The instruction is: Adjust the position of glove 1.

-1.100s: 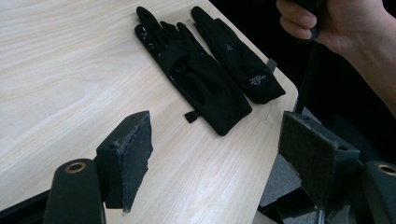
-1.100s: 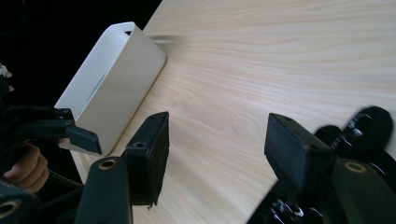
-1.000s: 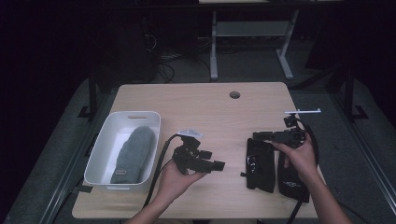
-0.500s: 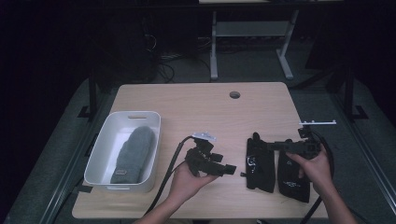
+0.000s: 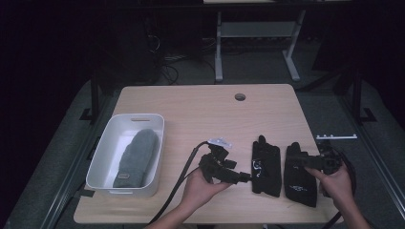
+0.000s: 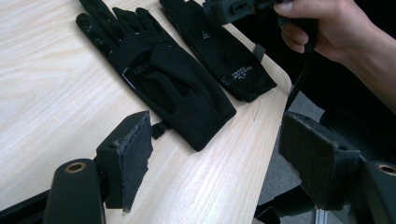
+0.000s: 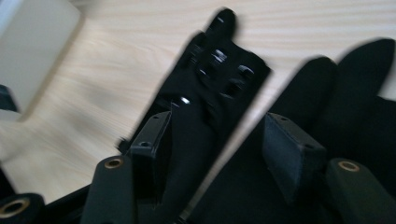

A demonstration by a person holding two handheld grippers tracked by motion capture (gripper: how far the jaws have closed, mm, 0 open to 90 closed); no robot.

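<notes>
Two black gloves are being observed lying flat on the wooden table (image 5: pixel 191 102), side by side near its front right part. The left-hand glove (image 5: pixel 266 164) is lying just beside the right-hand glove (image 5: pixel 300 174), with a narrow strip of tabletop showing between them; both have their fingers pointing away from the person.

The left gripper (image 5: pixel 243 177) is being held low over the table by the left hand (image 5: pixel 203 186), its tip just beside the cuff end of the left-hand glove. In the left gripper view its jaws are being held wide apart with nothing between them; the glove cuff (image 6: pixel 205 126) is lying just ahead of the gap, and no contact with the pads (image 6: pixel 137 156) is being shown. The left-hand glove (image 6: pixel 154 74) and the right-hand glove (image 6: pixel 219 51) are both lying ahead of it, the latter reaching the table's edge.

The right gripper (image 5: pixel 305 161) is being held by the right hand (image 5: pixel 336 183) directly over the right-hand glove. In the right gripper view, which is blurred, its jaws are standing open; the right-hand glove (image 7: pixel 336 121) is lying under and between them, and the left-hand glove (image 7: pixel 210 88) is lying beyond the one jaw. Whether the pads are touching fabric cannot be told.

A white tub (image 5: pixel 106 157) is standing at the table's left, well apart from the gloves, with a grey mitten (image 5: pixel 136 157) lying inside it.
</notes>
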